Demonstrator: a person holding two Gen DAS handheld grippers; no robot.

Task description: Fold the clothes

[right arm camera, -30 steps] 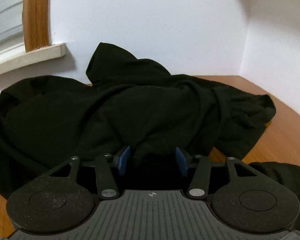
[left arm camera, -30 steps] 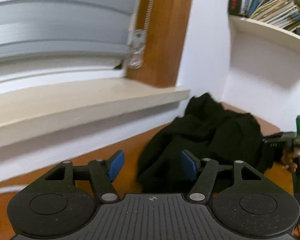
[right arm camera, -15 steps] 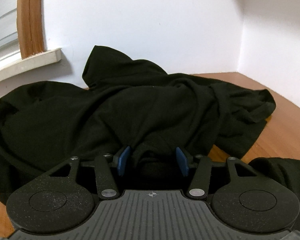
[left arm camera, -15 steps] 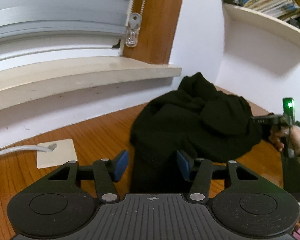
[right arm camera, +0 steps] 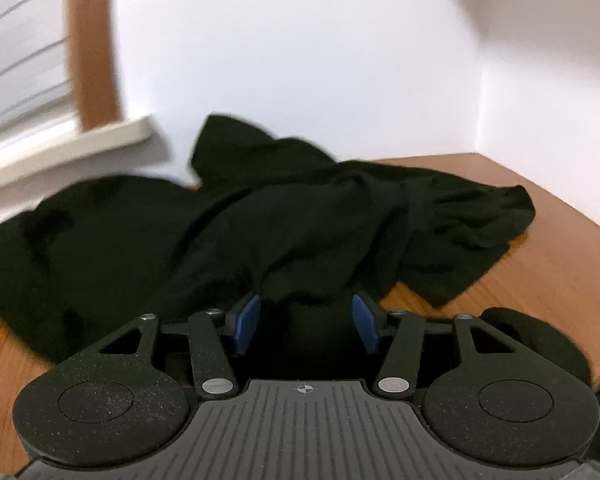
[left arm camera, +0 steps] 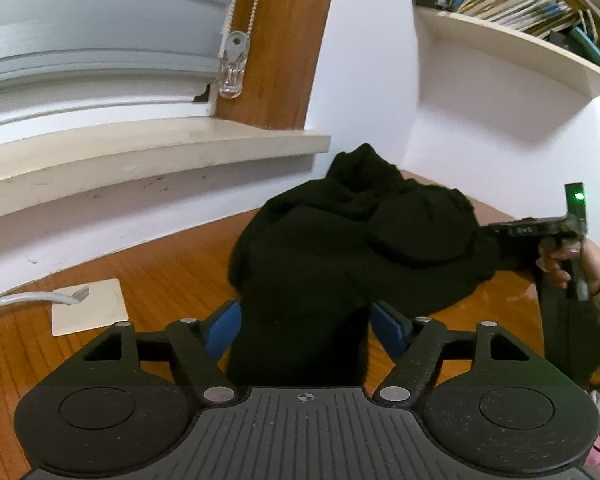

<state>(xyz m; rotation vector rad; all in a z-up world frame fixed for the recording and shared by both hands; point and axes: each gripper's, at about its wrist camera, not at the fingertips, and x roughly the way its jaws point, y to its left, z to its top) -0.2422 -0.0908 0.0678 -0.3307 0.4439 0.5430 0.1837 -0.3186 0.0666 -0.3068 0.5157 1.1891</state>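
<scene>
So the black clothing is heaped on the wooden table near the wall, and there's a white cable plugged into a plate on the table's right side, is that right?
Not quite. The left wrist view shows the white cable and its plate on the left side of the wooden table, not the right. The black clothing is indeed heaped near the wall.

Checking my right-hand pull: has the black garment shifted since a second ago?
Yes. In the right wrist view the black garment has stretched leftward, and its raised peak now sits nearer the window sill.
</scene>
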